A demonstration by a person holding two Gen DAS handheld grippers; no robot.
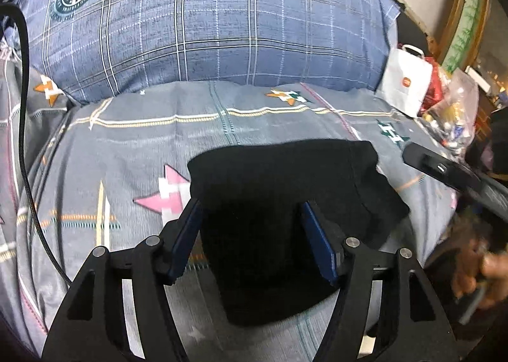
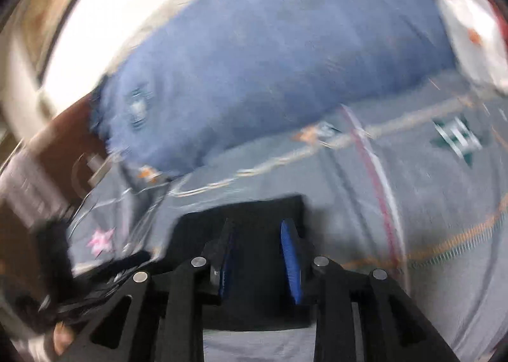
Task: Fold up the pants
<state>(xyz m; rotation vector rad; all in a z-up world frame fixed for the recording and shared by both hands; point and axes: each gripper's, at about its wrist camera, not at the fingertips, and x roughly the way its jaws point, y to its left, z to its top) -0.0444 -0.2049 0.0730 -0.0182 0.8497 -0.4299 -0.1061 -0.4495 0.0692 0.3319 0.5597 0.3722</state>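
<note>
The black pants lie folded into a compact block on the bed, just ahead of both hand-held grippers. The left hand-held gripper is held wide and empty; the right hand-held gripper stands narrowly parted, gripping nothing. Folding is judged nearly finished; only a final smoothing or withdrawal seems required.

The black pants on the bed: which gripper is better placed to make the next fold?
Left, probably. The left gripper hangs open over the black pants in a sharp view; the right gripper is also above them, but its view is blurred.
</note>
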